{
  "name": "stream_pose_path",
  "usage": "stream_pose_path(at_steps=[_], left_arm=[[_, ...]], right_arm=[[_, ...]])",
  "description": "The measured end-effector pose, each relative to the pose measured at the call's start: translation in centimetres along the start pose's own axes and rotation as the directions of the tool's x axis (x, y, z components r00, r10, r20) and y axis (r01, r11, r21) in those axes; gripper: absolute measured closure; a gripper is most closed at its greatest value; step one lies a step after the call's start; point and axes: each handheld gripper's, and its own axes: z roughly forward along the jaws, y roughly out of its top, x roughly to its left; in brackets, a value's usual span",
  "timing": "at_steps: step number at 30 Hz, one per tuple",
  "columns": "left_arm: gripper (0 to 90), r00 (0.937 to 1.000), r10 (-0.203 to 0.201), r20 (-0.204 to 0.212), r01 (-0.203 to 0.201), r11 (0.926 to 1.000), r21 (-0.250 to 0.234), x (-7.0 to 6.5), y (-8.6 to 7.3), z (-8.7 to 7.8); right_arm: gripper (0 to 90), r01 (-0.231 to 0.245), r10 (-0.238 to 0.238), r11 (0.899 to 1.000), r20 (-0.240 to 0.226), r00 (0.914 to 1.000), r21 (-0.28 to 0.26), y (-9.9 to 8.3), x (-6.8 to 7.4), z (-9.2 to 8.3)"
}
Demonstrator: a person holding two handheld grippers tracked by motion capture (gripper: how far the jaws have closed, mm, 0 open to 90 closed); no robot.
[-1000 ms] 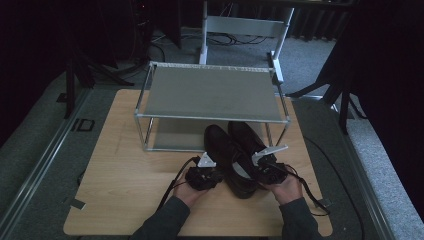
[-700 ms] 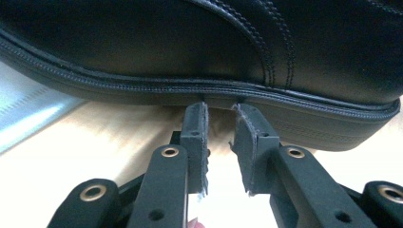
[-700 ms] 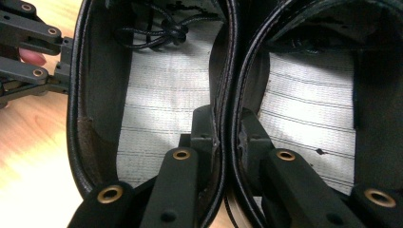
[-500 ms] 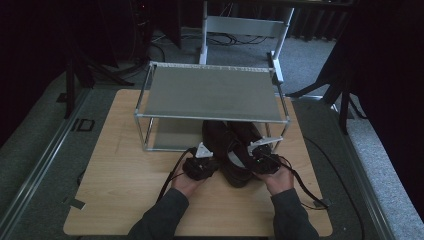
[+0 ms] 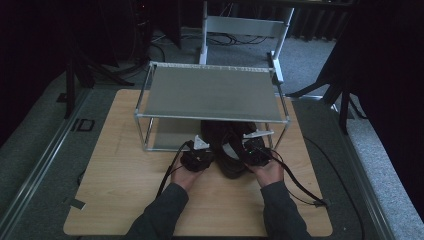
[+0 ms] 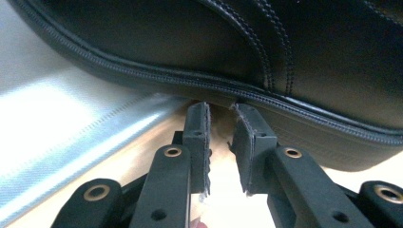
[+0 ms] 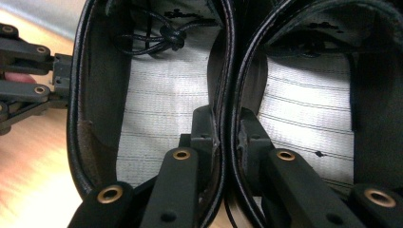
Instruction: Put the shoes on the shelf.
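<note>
- Black leather lace-up shoes (image 5: 227, 145), a pair standing side by side, sit at the front opening of the lower level of a two-tier metal shoe rack (image 5: 210, 92), toes under the grey top shelf and heels out over the table.
- Seen in the right gripper view, the two shoes press together, with pale striped insoles (image 7: 161, 104) and a knotted black lace (image 7: 164, 35) inside the left one.
- The right gripper (image 7: 227, 126) is clamped on the two inner collar walls where the shoes meet: one jaw stands inside each shoe, and the black rims are pinched between the pads.
- The left gripper (image 6: 219, 128) stands at the outer side of the left shoe, with its fingertips (image 6: 198, 124) right at the stitched welt (image 6: 157, 78) above the sole.
- Its jaws have just been closing; a narrow gap remains between them, nothing lies in that gap, and so they stand slightly apart.
- The rack's lower shelf, a brushed silver metal sheet (image 6: 57, 133), lies just beside and beneath that shoe in the left gripper view.
- From the high view, both hands (image 5: 270, 172) in dark sleeves come in from the bottom edge, each holding its gripper at the heels, with black cables (image 5: 300, 187) trailing back across the board.
- Under everything lies a light wooden tabletop with rounded corners (image 5: 120, 190), set on grey carpet (image 5: 40, 150).
- Behind the rack stands a white metal frame (image 5: 245, 25) against a dark background.
</note>
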Motion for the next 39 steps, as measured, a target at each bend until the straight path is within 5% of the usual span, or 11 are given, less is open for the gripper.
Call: stream_pose_path(at_steps=[11, 17, 24, 32, 39], left_arm=[[83.2, 0.9973, -0.041, -0.06, 0.039, 0.9984, -0.04, 0.6, 0.7, 0.6], [89.0, 0.994, -0.03, -0.106, 0.026, 0.9991, -0.035, 0.4, 1.2, 1.2], [89.7, 0.986, -0.057, -0.157, 0.049, 0.9973, -0.055, 0.8, 1.5, 1.8], [89.8, 0.9768, -0.072, -0.201, 0.06, 0.996, -0.067, 1.6, 1.7, 2.4], [90.0, 0.9633, -0.077, -0.257, 0.053, 0.9937, -0.099, 1.8, 1.7, 3.2]], right_arm=[[80.4, -0.059, 0.06, 0.998, 0.017, 0.9981, -0.029, 1.2, 0.1, 1.1], [80.4, -0.098, 0.099, 0.994, 0.028, 0.9947, -0.046, 1.5, 0.0, 1.7], [80.3, -0.081, 0.087, 0.995, 0.096, 0.9916, -0.063, 2.3, 1.0, 2.2], [80.2, -0.155, 0.164, 0.984, 0.093, 0.9821, -0.091, 2.6, 1.3, 3.4], [80.2, -0.17, 0.186, 0.977, 0.127, 0.9742, -0.132, 2.7, 1.9, 4.3]])
